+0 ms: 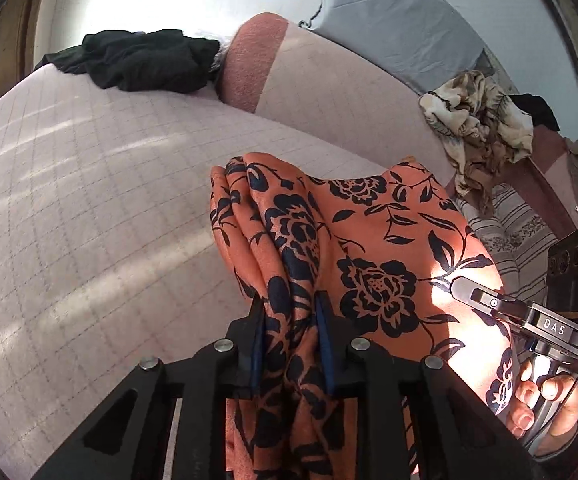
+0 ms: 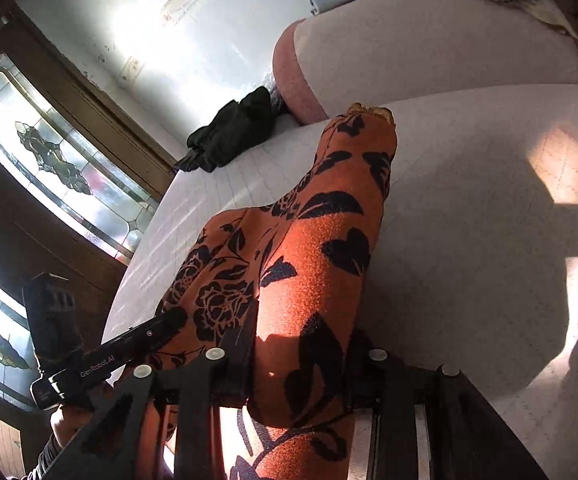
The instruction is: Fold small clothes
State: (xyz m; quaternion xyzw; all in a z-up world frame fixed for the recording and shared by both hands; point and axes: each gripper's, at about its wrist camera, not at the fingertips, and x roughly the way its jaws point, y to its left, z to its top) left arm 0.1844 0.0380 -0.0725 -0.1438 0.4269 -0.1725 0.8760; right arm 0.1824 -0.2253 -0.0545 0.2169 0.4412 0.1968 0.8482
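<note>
An orange garment with dark blue flowers (image 1: 369, 240) is held up over the pale pink quilted bed (image 1: 89, 200). My left gripper (image 1: 291, 312) is shut on a bunched edge of it. My right gripper (image 2: 301, 344) is shut on another part of the same garment (image 2: 321, 240), which rises in a fold ahead of the fingers. The right gripper also shows at the right edge of the left wrist view (image 1: 529, 316). The left gripper shows at the lower left of the right wrist view (image 2: 101, 364).
A black garment (image 1: 137, 60) lies at the far side of the bed beside a pink pillow (image 1: 289, 76). A crumpled beige patterned garment (image 1: 485, 128) and a striped cloth (image 1: 509, 228) lie to the right. A grey pillow (image 1: 389, 20) leans behind. A stained-glass door (image 2: 49, 152) stands left.
</note>
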